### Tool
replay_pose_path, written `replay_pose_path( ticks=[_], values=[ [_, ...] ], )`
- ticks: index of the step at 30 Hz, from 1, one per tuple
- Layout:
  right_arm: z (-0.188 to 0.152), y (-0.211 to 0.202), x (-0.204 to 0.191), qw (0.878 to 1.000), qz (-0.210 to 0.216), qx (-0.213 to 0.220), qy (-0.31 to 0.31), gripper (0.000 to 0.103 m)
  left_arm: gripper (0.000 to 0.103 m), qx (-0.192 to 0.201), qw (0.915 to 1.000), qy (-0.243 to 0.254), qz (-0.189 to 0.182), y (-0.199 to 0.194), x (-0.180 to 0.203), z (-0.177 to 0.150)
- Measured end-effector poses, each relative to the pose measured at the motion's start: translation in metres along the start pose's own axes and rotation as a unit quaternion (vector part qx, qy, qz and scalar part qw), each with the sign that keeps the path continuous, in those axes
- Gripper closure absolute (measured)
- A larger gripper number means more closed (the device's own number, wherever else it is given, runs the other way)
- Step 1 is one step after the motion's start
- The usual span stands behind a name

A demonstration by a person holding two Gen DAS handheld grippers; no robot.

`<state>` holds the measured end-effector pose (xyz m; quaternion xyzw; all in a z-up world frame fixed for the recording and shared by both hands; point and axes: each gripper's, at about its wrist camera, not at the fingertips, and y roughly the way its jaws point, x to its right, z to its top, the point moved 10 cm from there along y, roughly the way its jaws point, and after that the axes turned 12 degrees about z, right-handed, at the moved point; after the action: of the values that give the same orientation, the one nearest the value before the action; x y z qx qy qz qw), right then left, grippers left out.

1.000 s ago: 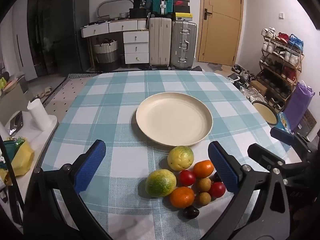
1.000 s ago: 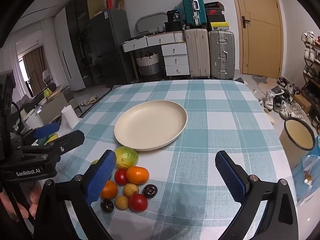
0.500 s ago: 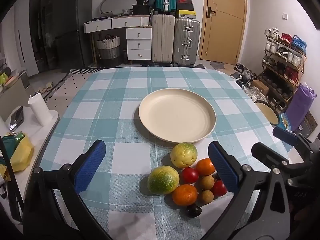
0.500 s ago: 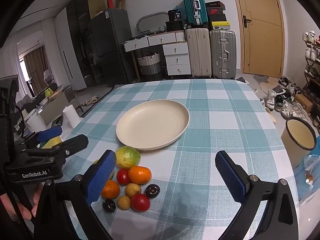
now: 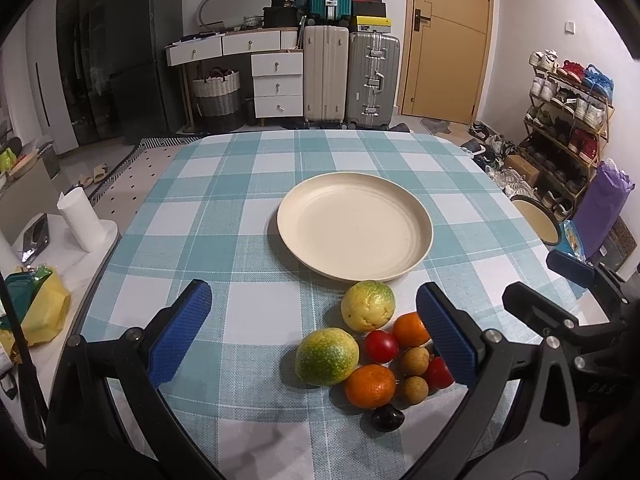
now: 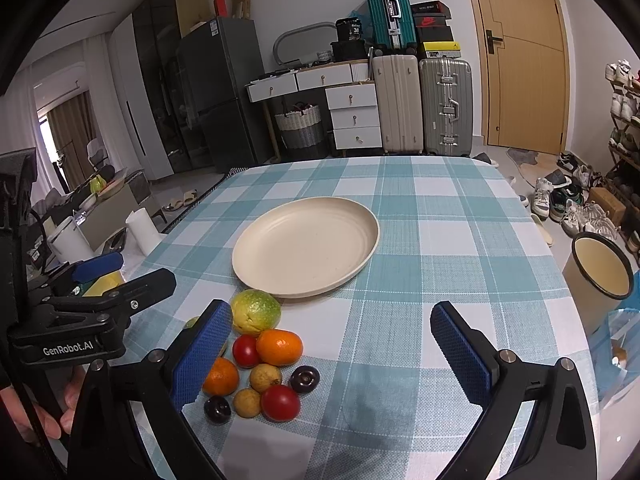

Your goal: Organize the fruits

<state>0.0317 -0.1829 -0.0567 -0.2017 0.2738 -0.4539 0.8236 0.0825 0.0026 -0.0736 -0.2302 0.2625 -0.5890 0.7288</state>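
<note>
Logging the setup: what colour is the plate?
Plain cream plate, no pattern; clearest in the left wrist view.

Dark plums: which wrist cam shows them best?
Right wrist. Both dark plums are in the open there, one right of the pile, one at its near edge. Left wrist shows only one plum clearly; the other is hidden behind the left claw's right finger.

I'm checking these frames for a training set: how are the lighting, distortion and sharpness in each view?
Left wrist view: even indoor light, soft shadows beside the fruits, sharp plate, strong fisheye bending of the door, dark corners. Right wrist view: same bending, daylight glow at the far-left window, sharp table, no visible blur.
</note>
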Motion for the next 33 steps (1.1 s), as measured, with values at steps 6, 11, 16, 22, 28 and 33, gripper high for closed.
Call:
replay_pose_path(
  ticks=[6,11,16,22,28,33],
  values=[
    [-0.0015,0.0003,-0.0010,1.000,0.002,0.000,0.004,0.002,0.001,0.002,1.0000,0.002,-0.002,-0.0054,0.0066,-0.0046],
    [-0.0022,-0.0019,-0.0005,1.000,0.005,0.001,0.005,0.002,0.001,-0.001,1.0000,0.003,-0.003,-0.0063,0.0065,-0.0053],
    [-0.0027,-0.0010,-0.0011,1.000,0.003,-0.001,0.001,0.002,0.001,-0.004,1.0000,0.001,-0.006,-0.0065,0.0081,-0.0060],
    [-0.0031,-0.0010,0.0018,1.000,0.002,-0.005,0.003,0.002,0.001,-0.003,1.0000,0.003,-0.008,-0.0089,0.0082,-0.0040],
    [-0.0035,-0.0012,0.0026,1.000,0.001,-0.004,0.002,0.002,0.001,-0.004,0.9999,0.004,-0.013,-0.0067,0.0098,-0.0046],
    [-0.0039,-0.0013,0.0043,1.000,0.001,-0.003,0.003,0.002,0.001,-0.004,0.9999,0.006,-0.016,-0.0055,0.0131,-0.0057]
  ],
)
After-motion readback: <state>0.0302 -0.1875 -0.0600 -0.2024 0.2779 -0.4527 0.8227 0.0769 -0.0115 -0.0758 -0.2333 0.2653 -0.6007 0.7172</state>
